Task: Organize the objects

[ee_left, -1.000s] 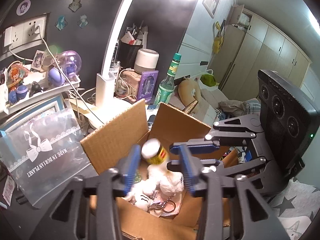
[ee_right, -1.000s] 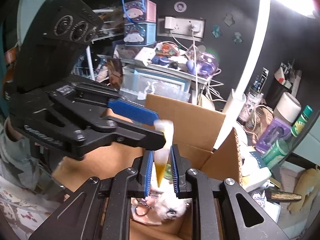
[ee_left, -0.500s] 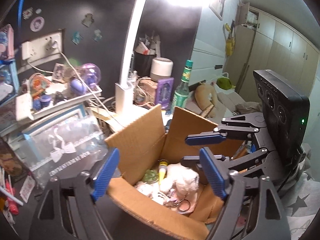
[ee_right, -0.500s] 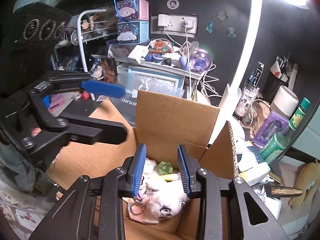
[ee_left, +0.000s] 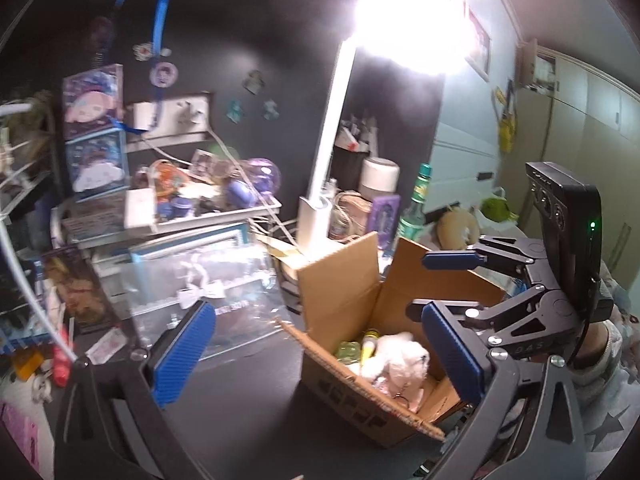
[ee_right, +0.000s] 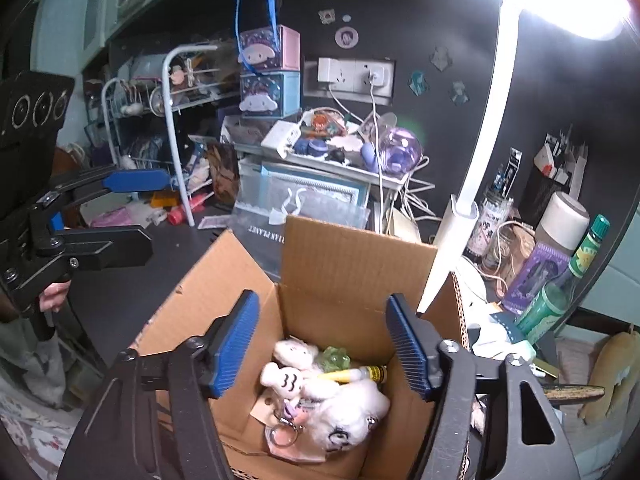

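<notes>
An open cardboard box (ee_right: 352, 264) stands on the dark desk. Inside it lie a yellow tube (ee_right: 352, 374), a white plush keychain (ee_right: 352, 408) and a small green piece (ee_right: 336, 358). My right gripper (ee_right: 322, 346) hovers over the box with its jaws opening and nothing touching the blue pads. The box (ee_left: 344, 300) appears right of centre in the left wrist view, with the tube (ee_left: 368, 350) beside the plush (ee_left: 400, 360). My left gripper (ee_left: 316, 354) is to the left of the box, its jaws opening wide and empty. Each gripper shows in the other's view, the right (ee_left: 436, 284) and the left (ee_right: 132, 212).
A white desk lamp (ee_left: 328, 152) rises behind the box. A clear plastic bag (ee_left: 208, 280) leans to its left, under a cluttered white tray (ee_right: 332, 148). A green bottle (ee_right: 560, 292) and jars crowd the right. A red tube (ee_left: 60, 360) lies far left.
The right gripper let go of the yellow tube, which now lies in the box. Both sets of jaws have spread. The left gripper has drawn back leftward from over the box.
</notes>
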Demonstrator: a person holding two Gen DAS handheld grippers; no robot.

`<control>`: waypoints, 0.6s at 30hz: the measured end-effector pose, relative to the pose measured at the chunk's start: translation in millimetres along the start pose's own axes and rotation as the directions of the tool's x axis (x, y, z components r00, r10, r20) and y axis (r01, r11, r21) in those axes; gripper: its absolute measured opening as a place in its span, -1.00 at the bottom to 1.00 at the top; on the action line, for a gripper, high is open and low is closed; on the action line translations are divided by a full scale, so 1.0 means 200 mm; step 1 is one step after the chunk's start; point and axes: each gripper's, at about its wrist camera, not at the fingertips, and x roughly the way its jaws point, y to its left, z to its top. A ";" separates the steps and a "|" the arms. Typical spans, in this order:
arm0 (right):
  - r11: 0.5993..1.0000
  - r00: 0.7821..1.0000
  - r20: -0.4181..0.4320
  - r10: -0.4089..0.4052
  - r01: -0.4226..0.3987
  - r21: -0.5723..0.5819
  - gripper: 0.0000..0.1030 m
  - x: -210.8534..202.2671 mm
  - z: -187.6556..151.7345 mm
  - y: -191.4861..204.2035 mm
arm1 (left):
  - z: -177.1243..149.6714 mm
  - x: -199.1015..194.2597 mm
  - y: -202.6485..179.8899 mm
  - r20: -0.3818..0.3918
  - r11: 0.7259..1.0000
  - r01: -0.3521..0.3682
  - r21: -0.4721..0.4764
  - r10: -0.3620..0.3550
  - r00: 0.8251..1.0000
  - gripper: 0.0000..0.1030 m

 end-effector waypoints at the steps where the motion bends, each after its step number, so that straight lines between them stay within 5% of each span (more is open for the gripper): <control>1: 1.000 1.000 0.005 0.000 0.000 -0.003 0.38 0.00 0.00 0.00 | -0.01 -0.02 0.01 0.009 1.000 -0.015 -0.006 0.015 1.000 0.99; 8: 1.000 0.998 0.064 0.006 -0.005 -0.011 0.73 -0.03 0.01 0.04 | -0.05 -0.12 0.05 0.098 0.984 -0.166 -0.062 0.172 0.980 0.99; 18: 1.000 0.989 0.144 0.013 -0.013 -0.005 0.87 -0.08 0.00 0.05 | -0.08 -0.15 0.03 0.120 0.974 -0.222 -0.048 0.226 0.967 0.99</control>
